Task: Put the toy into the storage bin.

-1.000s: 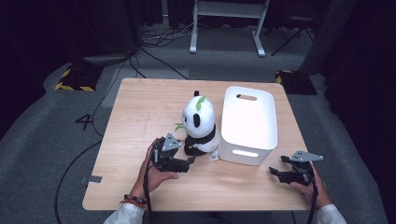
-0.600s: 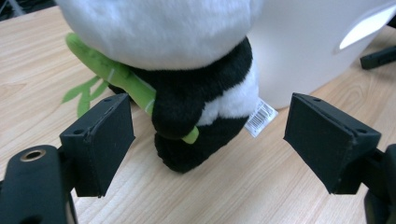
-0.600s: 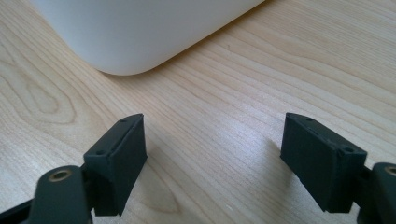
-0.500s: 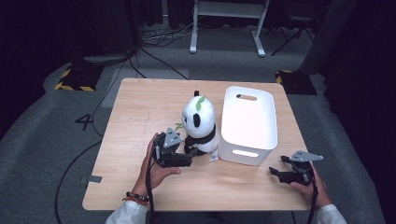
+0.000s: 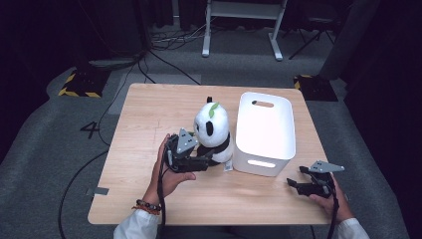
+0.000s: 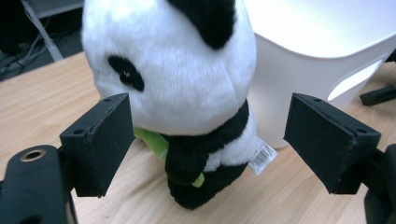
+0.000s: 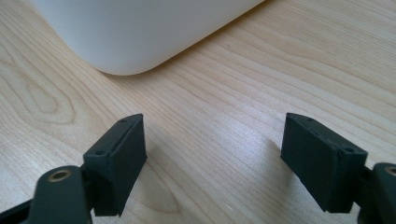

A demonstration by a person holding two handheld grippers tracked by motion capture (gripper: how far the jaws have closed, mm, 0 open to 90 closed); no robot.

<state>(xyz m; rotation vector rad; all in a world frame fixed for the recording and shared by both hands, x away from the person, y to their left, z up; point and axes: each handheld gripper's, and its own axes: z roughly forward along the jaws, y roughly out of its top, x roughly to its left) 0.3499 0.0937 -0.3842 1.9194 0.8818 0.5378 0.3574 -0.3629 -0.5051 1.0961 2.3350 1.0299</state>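
The left gripper (image 5: 211, 160) frames the plush panda (image 6: 187, 93), jaws open, nothing gripped yet. The right gripper (image 7: 210, 158) rests open-jawed beside the upturned white bin (image 5: 263, 132); lifting remains

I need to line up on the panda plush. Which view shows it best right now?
The left gripper view: the panda plush sits close between the open left gripper, its black body and barcode tag clear. The high view shows it small beside the white bin. The right gripper view offers bin and table.

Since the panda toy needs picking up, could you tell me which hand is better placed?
Left. The left tongs stand open right at the panda toy, jaws either side of it; the right tongs rest open over bare table beyond the white bin.
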